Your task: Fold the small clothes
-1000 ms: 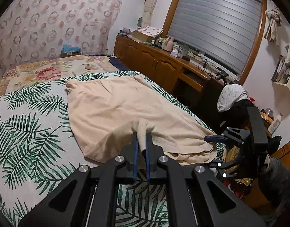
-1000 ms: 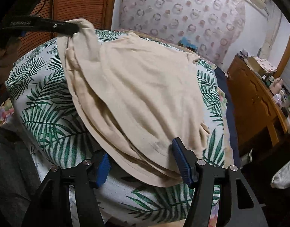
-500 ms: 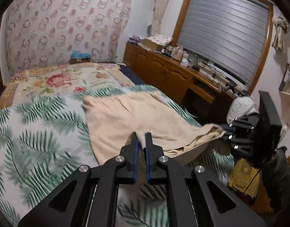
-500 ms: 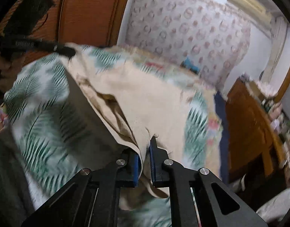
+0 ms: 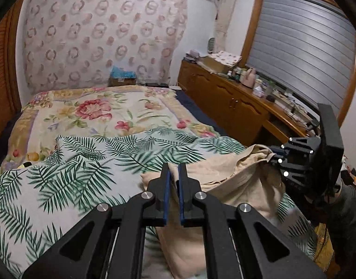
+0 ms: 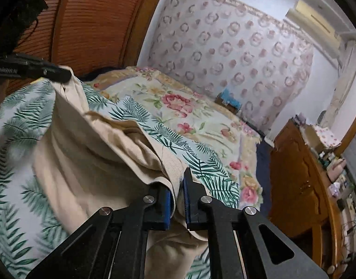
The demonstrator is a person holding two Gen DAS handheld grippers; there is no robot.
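Observation:
A beige garment hangs stretched between my two grippers above the palm-leaf bedspread. My left gripper is shut on one corner of it; the cloth drops below its fingers. My right gripper is shut on another corner, and it shows at the right of the left wrist view. In the right wrist view the garment sags in folds from the left gripper at upper left down to my right fingers. Its lower part rests on the bed.
A floral quilt covers the far half of the bed. A wooden sideboard with clutter runs along the right under a shuttered window. Louvred wooden doors stand on the left. A patterned curtain hangs behind.
My right gripper closed on the garment's near edge. Both grippers then lifted and pulled the garment towards me off the bedspread, so it now hangs bunched between them.

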